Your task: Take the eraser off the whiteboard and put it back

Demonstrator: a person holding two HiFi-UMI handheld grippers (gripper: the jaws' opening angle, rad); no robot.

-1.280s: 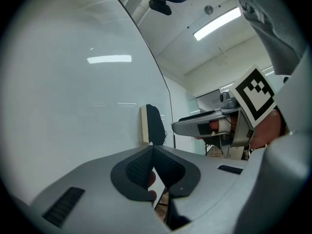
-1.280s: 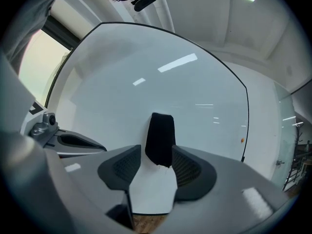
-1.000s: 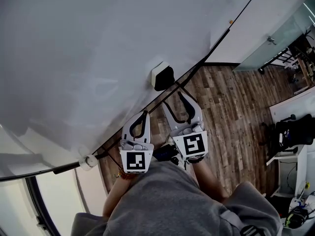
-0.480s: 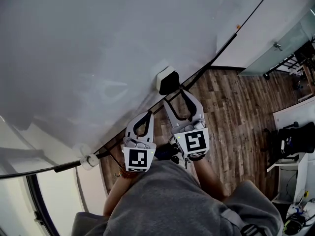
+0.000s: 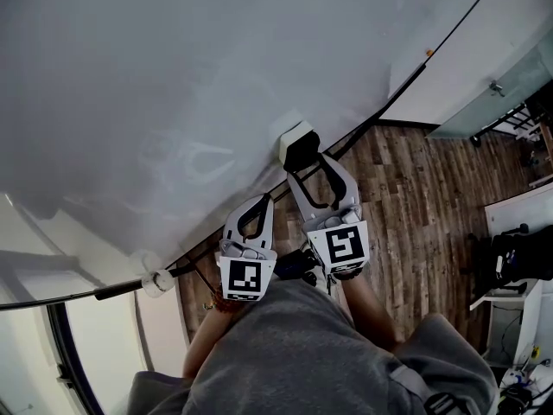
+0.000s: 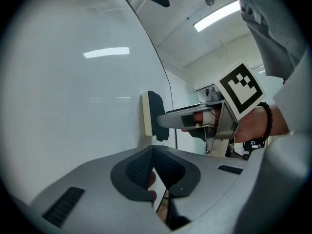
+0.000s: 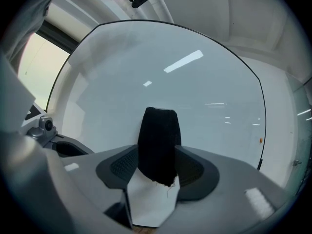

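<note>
The eraser (image 5: 298,145), a white block with a black felt side, sticks to the whiteboard (image 5: 155,85) near its lower edge. My right gripper (image 5: 307,164) points level at the board, and its jaws have just been opening. The eraser's black body (image 7: 158,140) stands between the fingertips and fills most of the gap, with no clear squeeze. In the left gripper view the eraser (image 6: 153,116) sits flat on the board with a right finger (image 6: 187,118) beside it. My left gripper (image 5: 257,201) is shut and empty, just left of the right one.
The board's black frame (image 5: 406,80) runs diagonally above a wooden floor (image 5: 406,206). A round white fitting (image 5: 157,282) sits on the frame at lower left. Furniture with dark gear (image 5: 518,258) stands far right, and a glass door (image 5: 505,89) behind it.
My right gripper has moved closer to the board, so the eraser, earlier just ahead of its fingertips, now lies between them. The left gripper has stayed where it was.
</note>
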